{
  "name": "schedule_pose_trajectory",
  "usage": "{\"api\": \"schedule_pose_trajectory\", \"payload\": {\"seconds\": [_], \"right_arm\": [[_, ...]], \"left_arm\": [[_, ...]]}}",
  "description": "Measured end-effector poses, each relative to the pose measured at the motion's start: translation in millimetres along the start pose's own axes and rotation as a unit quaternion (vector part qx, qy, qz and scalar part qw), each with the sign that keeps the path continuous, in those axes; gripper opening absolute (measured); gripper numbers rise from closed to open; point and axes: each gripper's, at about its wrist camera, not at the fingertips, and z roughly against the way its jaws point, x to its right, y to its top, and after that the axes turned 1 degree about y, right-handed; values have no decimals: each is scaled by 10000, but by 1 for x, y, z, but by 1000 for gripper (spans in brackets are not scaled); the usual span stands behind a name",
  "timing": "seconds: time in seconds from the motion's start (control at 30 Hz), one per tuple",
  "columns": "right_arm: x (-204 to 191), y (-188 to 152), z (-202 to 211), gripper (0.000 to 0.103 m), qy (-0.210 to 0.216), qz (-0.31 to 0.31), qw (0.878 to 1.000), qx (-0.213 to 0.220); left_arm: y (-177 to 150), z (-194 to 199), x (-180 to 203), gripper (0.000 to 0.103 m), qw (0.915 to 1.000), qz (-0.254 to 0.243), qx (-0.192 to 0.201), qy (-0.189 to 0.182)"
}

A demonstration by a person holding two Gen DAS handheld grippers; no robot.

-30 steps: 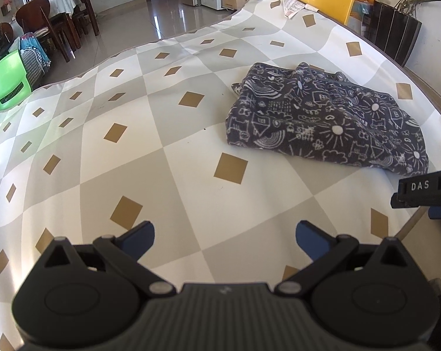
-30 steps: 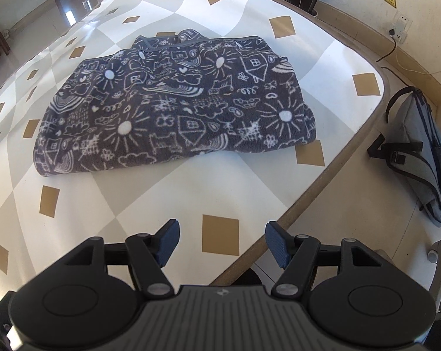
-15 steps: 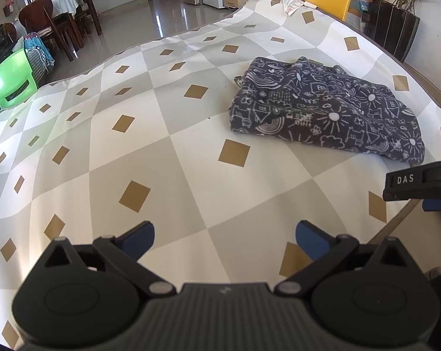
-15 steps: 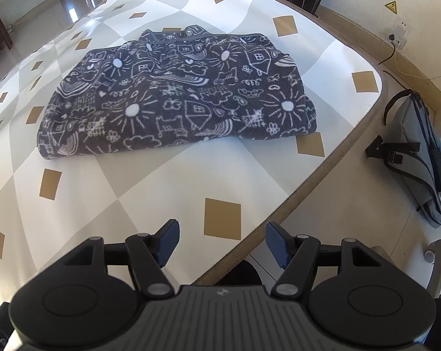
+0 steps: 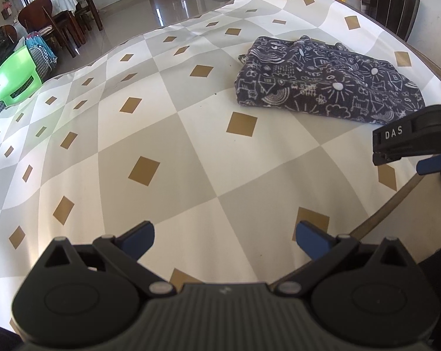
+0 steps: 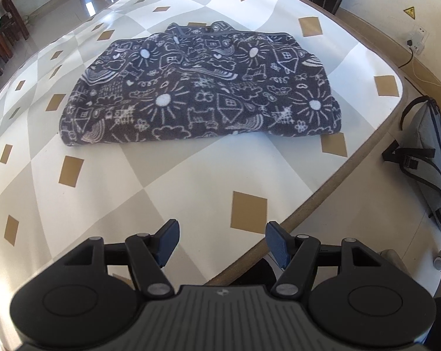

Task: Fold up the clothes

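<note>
Backing off from the folded garment (image 6: 200, 93); both grippers sit nearer the table's (image 5: 173, 134) near edge than a second ago, more tabletop between them and the cloth.
Left gripper (image 5: 224, 238) spread wide, nothing between its blue pads. Right gripper (image 6: 222, 244) parted, empty, over the table edge. Garment lies folded on the checked tabletop, well apart from both.

Both wrist views look steeply down over the table (image 5: 191, 146) near its edge; both show the folded garment (image 5: 328, 87) (image 6: 202, 93), upper right and upper centre.
</note>
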Motion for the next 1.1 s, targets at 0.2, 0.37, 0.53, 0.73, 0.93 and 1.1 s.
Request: {"api": "schedule_pose_trajectory", "payload": {"seconds": [0.2,0.37,0.53,0.73,0.93,1.1], "right_arm": [[-24,-6,2,64,238,477,9986,30],[-46,-13,1,64,246,902,9956,24],[-65,-19,-1,64,269,1178,9927,-1],[-82,-21,-1,64,332,1298,9910,14],[-93,-23,-4,64,300,1365,9902,-27],[-105,-25,-6,64,297,1444,9891,-34]], "left_arm": [[-7,0,-17,103,9998,128,54,120],[-12,-2,-28,103,9996,134,41,241],[-16,-6,-42,103,9987,329,38,394],[-16,-8,-53,103,9980,607,28,174],[-19,-7,-53,103,9979,630,101,-140],[-19,-8,-56,103,9973,655,23,-318]]}}
